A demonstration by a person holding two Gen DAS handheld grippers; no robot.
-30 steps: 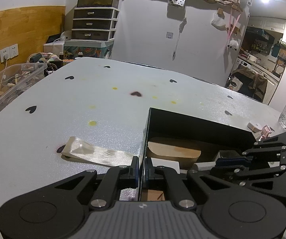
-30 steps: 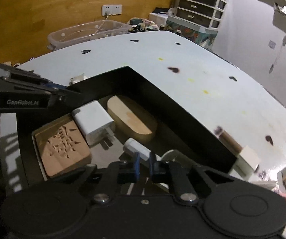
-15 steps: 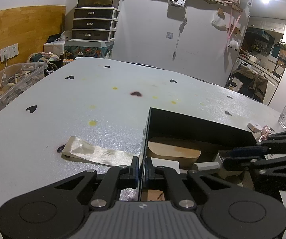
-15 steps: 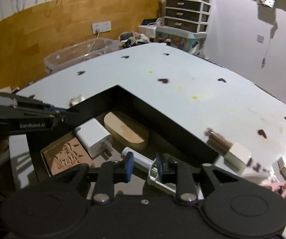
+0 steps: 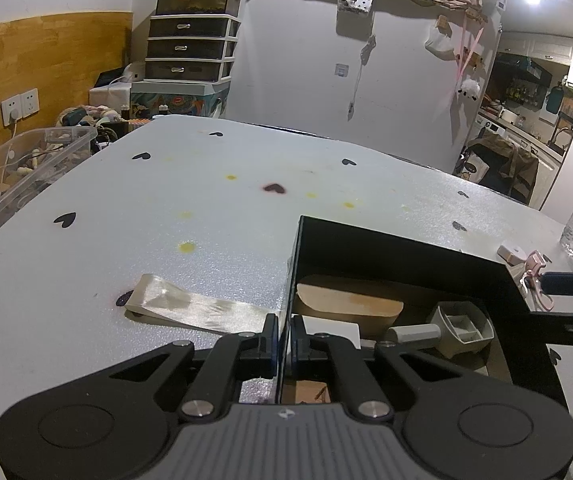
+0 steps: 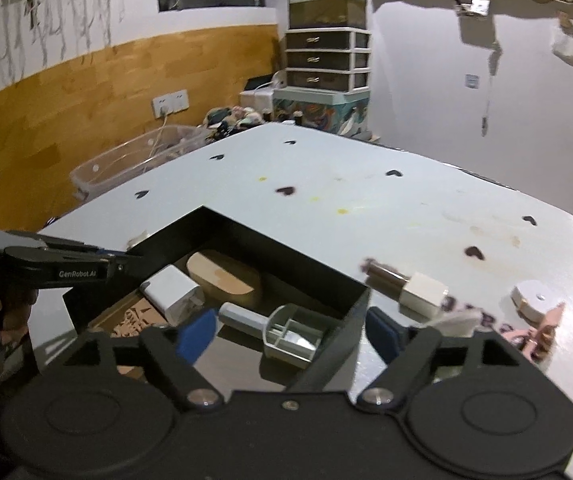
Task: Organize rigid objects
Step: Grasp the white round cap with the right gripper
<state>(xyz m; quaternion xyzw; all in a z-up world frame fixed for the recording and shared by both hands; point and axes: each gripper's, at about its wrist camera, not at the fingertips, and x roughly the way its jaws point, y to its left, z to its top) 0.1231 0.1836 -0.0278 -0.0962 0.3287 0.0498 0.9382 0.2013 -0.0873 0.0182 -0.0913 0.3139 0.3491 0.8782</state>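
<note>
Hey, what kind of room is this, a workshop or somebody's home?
Most likely somebody's home, a cluttered living space. A plastic drawer unit with a glass tank on top stands by the wall, a kitchen opens at the right, and a heart-patterned table fills the foreground.

We see the right hand-held gripper point(image 6: 292, 330) has just opened its jaws wide and drawn back and up, leaving the grey scoop point(image 6: 282, 326) lying free in the black box point(image 6: 286, 256).
</note>
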